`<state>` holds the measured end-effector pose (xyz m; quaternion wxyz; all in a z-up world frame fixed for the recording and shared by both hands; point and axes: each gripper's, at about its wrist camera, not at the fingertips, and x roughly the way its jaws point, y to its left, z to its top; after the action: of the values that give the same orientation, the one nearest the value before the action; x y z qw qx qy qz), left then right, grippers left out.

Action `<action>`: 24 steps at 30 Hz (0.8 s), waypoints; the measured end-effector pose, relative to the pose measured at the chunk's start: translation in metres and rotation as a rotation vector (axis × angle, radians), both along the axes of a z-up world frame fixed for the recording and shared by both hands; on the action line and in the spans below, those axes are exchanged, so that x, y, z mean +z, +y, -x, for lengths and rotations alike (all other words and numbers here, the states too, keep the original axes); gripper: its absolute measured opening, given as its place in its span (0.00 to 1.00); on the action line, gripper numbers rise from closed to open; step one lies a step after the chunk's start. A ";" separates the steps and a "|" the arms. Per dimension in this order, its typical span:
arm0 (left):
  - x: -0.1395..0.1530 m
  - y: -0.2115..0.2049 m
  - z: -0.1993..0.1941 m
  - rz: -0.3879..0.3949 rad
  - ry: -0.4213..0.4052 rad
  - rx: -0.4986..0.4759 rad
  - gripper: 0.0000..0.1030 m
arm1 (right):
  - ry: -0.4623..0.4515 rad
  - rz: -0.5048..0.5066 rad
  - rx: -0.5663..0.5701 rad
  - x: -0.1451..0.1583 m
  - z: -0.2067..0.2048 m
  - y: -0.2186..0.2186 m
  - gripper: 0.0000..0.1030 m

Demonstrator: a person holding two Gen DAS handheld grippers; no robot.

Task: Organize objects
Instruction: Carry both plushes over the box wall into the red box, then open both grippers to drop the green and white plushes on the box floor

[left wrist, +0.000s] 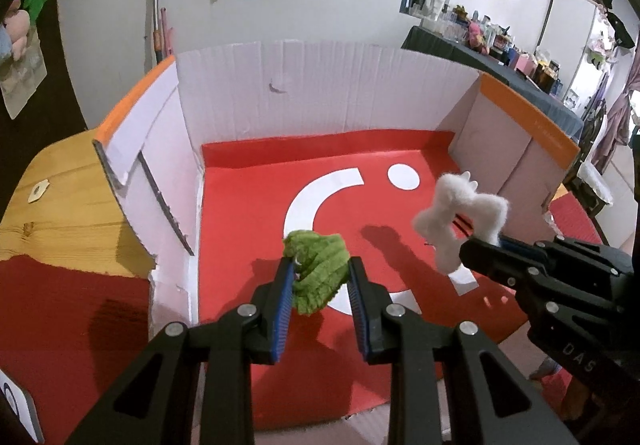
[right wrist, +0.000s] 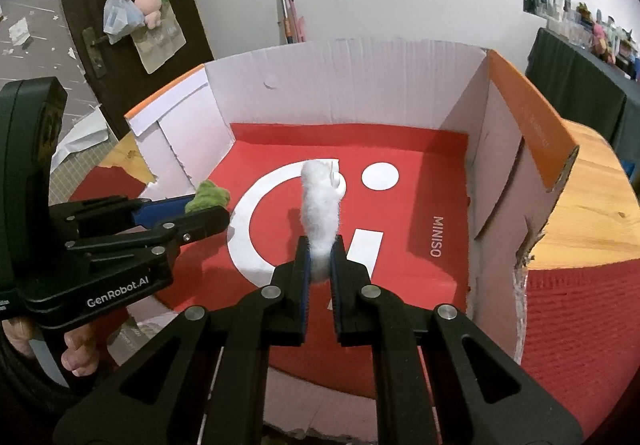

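Green plush toy (left wrist: 318,271) clamped in left tool (left wrist: 319,281), white fluffy toy (right wrist: 320,205) pinched in right tool (right wrist: 320,265), both over box (left wrist: 320,93)

Inside the white-walled box (left wrist: 320,85), its rims orange, the floor is red with white shapes; above it a green plush (left wrist: 318,273) (shaggy) and a white plush (left wrist: 460,213).
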<state>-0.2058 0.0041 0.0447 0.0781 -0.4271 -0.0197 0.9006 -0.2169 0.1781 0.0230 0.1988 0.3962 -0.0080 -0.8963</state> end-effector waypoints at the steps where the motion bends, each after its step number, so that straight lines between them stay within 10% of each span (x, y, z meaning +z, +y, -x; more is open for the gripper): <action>1: -0.001 -0.001 0.000 0.000 -0.004 0.000 0.27 | -0.003 0.000 -0.001 -0.001 0.000 0.000 0.08; 24: -0.016 -0.002 0.004 -0.006 -0.061 -0.009 0.28 | -0.058 -0.014 -0.005 -0.018 0.007 0.001 0.08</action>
<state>-0.2095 0.0025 0.0285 0.0829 -0.4544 -0.0228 0.8866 -0.2238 0.1791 0.0049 0.1936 0.4235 -0.0084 -0.8849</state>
